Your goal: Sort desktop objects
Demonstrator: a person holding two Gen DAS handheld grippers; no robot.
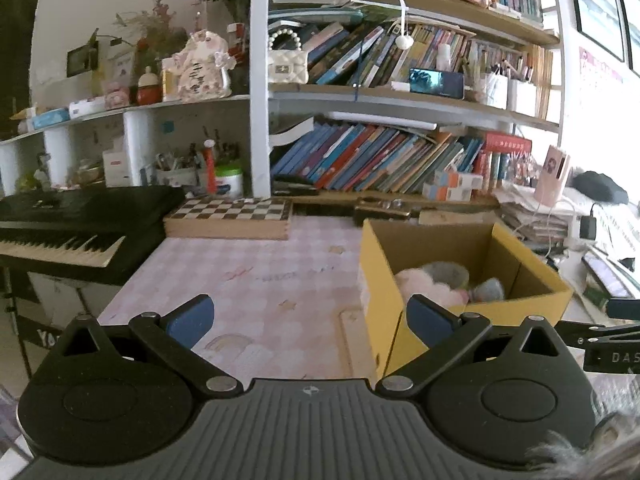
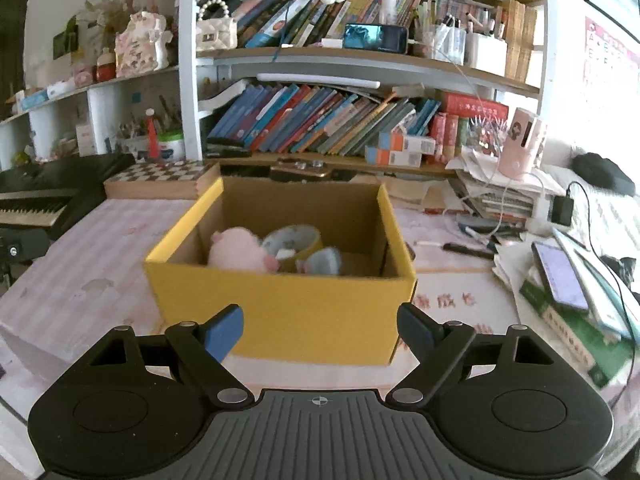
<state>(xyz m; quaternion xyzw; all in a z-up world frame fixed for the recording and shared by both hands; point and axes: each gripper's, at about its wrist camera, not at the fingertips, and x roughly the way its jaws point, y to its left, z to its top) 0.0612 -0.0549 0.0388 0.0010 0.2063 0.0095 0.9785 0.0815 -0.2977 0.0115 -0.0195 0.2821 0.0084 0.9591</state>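
A yellow cardboard box [image 2: 280,304] stands open on the pink desk [image 2: 80,264]. Inside lie a pink plush toy [image 2: 236,254], a roll of tape [image 2: 294,242] and a small grey-blue plush [image 2: 322,262]. My right gripper [image 2: 320,332] is open and empty, just in front of the box's near wall. In the left wrist view the box [image 1: 380,292] sits to the right with the pink plush [image 1: 424,286] inside. My left gripper [image 1: 310,318] is open and empty over the bare desk, left of the box.
A chessboard box [image 1: 228,216] and a black keyboard piano [image 1: 60,220] stand at the back left. Bookshelves [image 2: 320,120] fill the back. Stacked papers, a phone [image 2: 560,276], pens and cables lie to the right. The right gripper's body [image 1: 608,344] shows at the right edge.
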